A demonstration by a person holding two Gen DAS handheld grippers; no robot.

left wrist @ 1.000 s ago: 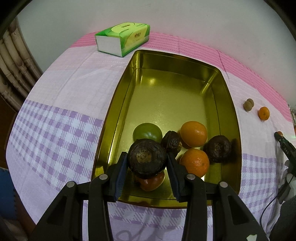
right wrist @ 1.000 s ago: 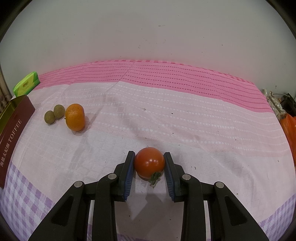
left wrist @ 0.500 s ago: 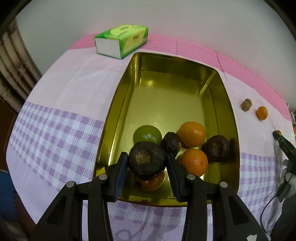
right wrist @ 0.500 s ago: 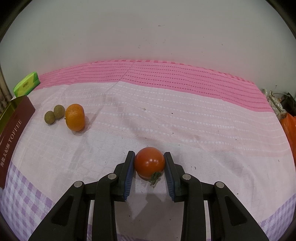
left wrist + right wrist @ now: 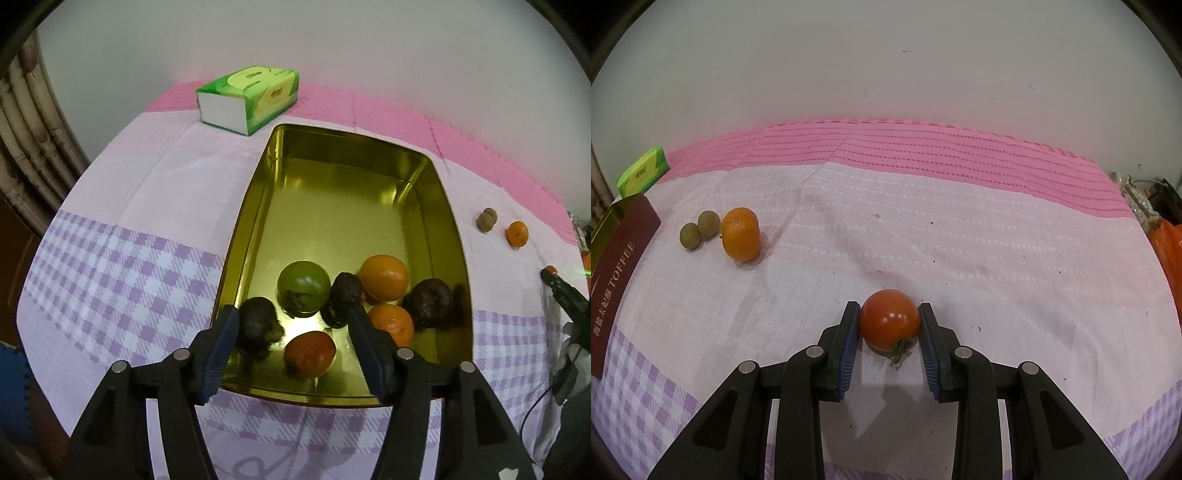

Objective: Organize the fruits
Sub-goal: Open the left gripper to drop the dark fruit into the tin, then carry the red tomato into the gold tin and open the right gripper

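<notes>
My right tongs (image 5: 889, 345) clamp the red tomato (image 5: 889, 319), which rests on the cloth-covered worktop (image 5: 923, 240). The gold tin (image 5: 448, 229) lies off to their left, so this fruit must travel that way. My left tongs (image 5: 291, 350) have just been opening; the dark fruit (image 5: 258, 325) sits free inside the tin against the left pad. Only the left view shows the tin's contents; the right view shows the mandarin (image 5: 740, 234) beyond, still out.

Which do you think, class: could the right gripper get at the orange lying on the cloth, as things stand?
Probably not yet. The right gripper is shut on a tomato, so its jaws are full. The cloth between it and the orange looks bare, so once the tomato is dropped off the way seems free.
</notes>
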